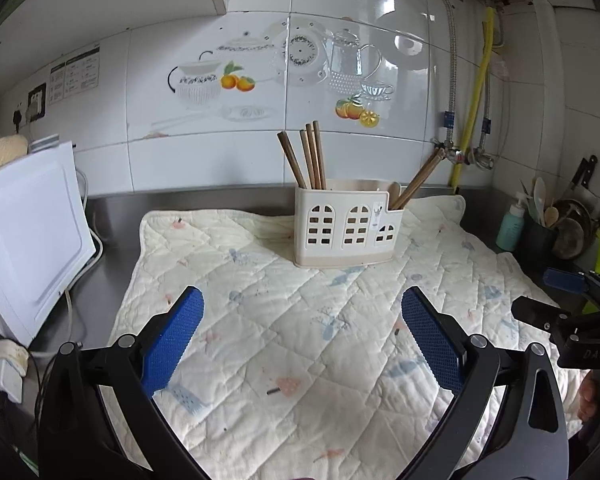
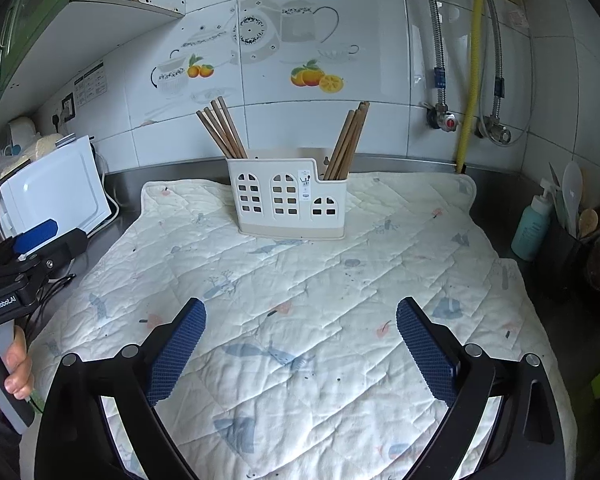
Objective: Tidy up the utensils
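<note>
Quilted mat is bare before the utensil caddy, chopsticks held inside; left gripper and right gripper are spread, nothing gripped.

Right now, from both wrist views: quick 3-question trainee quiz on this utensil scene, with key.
1. True or false: the left gripper is shut on a chopstick.
2. The chopstick bundles stand in which compartments of the white utensil holder? A) the two end ones B) the middle only C) none
3. What does the holder stand on?

Key: 1 false, both it and the right gripper are open and empty. 2 A. 3 the quilted mat.
</note>
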`<state>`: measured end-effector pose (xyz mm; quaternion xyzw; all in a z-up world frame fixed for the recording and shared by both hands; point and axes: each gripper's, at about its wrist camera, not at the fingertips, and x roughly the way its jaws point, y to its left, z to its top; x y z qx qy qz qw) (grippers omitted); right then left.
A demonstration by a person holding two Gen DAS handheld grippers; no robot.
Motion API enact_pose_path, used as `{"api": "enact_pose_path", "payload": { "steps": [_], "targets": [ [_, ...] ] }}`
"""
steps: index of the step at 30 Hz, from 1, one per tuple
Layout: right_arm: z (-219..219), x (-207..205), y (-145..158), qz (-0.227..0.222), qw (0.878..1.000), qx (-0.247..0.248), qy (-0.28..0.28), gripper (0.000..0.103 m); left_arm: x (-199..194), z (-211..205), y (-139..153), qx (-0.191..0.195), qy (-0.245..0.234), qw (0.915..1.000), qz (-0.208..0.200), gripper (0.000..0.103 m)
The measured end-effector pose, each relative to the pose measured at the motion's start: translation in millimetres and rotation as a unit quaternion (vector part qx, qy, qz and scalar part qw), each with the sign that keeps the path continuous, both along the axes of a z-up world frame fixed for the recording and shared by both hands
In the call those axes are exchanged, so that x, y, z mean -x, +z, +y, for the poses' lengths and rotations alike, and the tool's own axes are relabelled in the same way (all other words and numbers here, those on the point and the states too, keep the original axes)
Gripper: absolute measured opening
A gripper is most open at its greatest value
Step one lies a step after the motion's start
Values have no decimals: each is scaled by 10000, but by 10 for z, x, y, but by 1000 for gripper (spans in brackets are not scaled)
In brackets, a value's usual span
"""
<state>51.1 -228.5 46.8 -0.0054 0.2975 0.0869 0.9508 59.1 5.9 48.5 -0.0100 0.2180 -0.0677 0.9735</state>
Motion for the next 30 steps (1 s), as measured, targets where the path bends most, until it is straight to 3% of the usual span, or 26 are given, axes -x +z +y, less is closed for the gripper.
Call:
{"api": "enact_pose_path", "payload": {
  "steps": [30],
  "targets": [
    [79,-2,-52,96,9997,226,-3,96,81,36,-272,-116,138,9991,386,98]
  ]
}}
